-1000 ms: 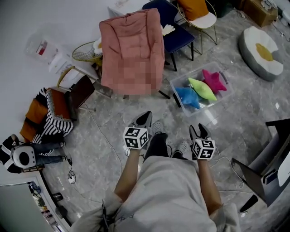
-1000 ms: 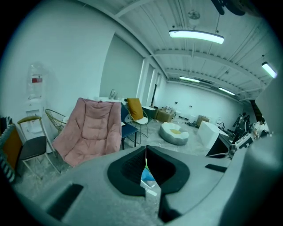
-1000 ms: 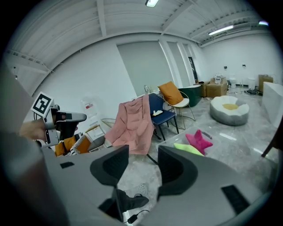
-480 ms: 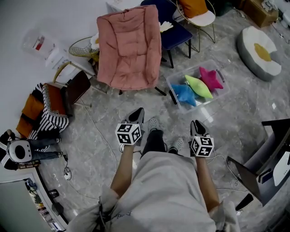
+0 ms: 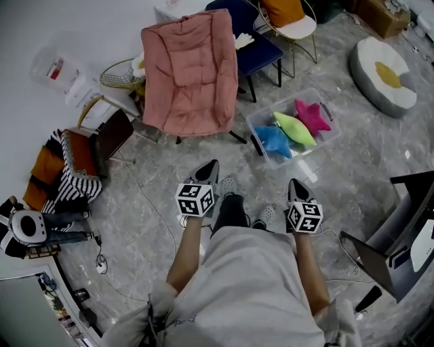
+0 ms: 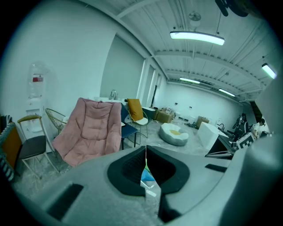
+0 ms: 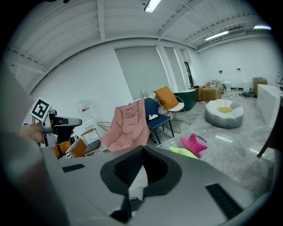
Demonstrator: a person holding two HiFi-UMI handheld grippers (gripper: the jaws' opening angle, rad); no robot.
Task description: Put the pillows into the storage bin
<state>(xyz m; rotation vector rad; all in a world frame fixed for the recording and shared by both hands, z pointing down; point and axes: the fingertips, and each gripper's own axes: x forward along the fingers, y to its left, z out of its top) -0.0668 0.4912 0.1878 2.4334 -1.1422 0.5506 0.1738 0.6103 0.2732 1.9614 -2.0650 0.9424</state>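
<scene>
A clear storage bin (image 5: 324, 137) stands on the floor ahead of me, holding a blue pillow (image 5: 274, 140), a green pillow (image 5: 293, 129) and a pink star pillow (image 5: 312, 115). My left gripper (image 5: 211, 165) is held in front of my body, short of the bin and to its left, shut with nothing in it. My right gripper (image 5: 296, 183) is below the bin, also short of it; its jaws have just been closing and now meet with nothing between them. In the right gripper view the pink star pillow (image 7: 193, 145) and green pillow (image 7: 183, 151) show past the jaws.
A pink folding chair (image 5: 193, 71) stands left of the bin, with a navy chair (image 5: 254, 41) and a chair with an orange cushion (image 5: 291, 13) behind it. A round floor cushion (image 5: 383, 74) lies far right. A striped seat (image 5: 71, 169) is at left, a dark stand (image 5: 407, 230) at right.
The right gripper's jaws stood apart a second ago and are now together. Both hands stay in about the same place.
</scene>
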